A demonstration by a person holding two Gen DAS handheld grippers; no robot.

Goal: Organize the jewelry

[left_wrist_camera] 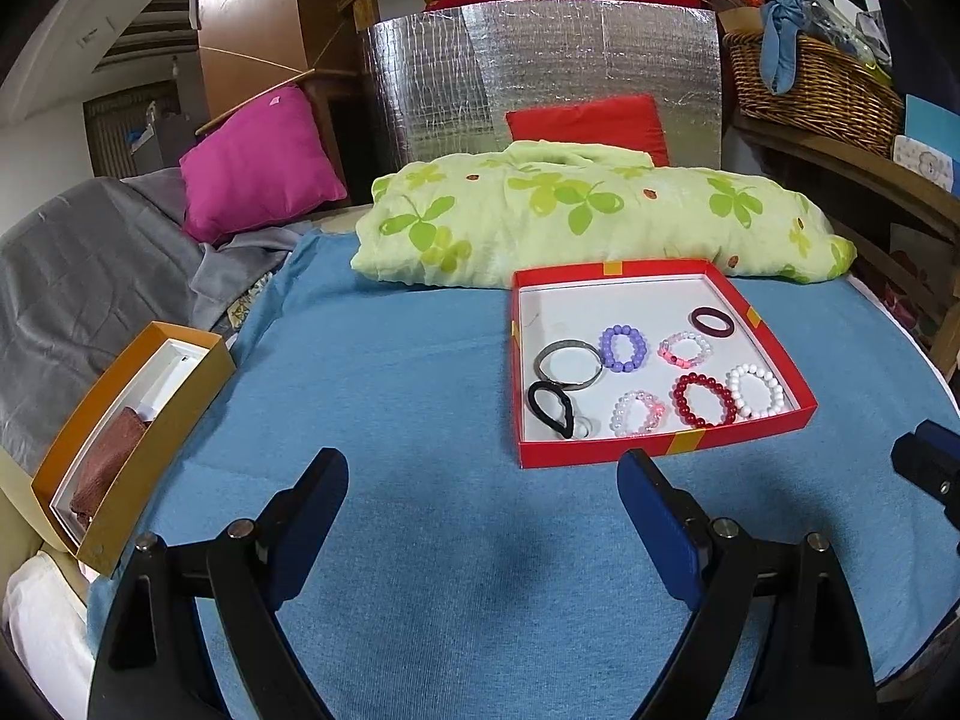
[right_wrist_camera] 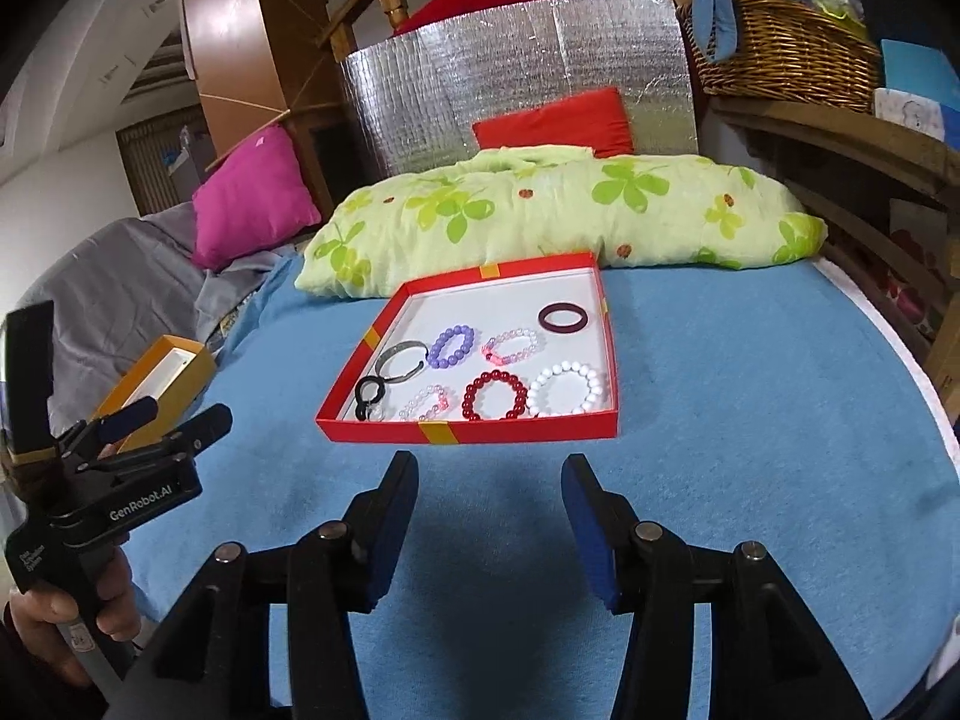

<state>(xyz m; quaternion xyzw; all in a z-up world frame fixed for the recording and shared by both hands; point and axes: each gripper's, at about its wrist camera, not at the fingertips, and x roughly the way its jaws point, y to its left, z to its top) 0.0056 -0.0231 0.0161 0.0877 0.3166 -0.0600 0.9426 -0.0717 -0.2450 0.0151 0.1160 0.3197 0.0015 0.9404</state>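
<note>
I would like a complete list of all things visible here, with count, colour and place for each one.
Shallow cardboard tray: 1, red with white floor, on the blue cloth.
Beaded bracelets: 5, purple, dark red, white, two clear-pink, in the tray.
Plain bangles: 2, silver, maroon, in the tray.
Hair tie: 1, black, tray's near left corner.
Open box: 1, orange, at the cloth's left edge.
Terry cloth: 1, blue, covering the surface.
Leaf-print bundle: 1, pale green, behind the tray.
Cushions: 2, magenta, red, at the back.
Foil panel: 1, silver, at the back.
Wicker basket: 1, brown, on the right shelf.
Left gripper: black, open, empty.
Right gripper: black, open, empty.
</note>
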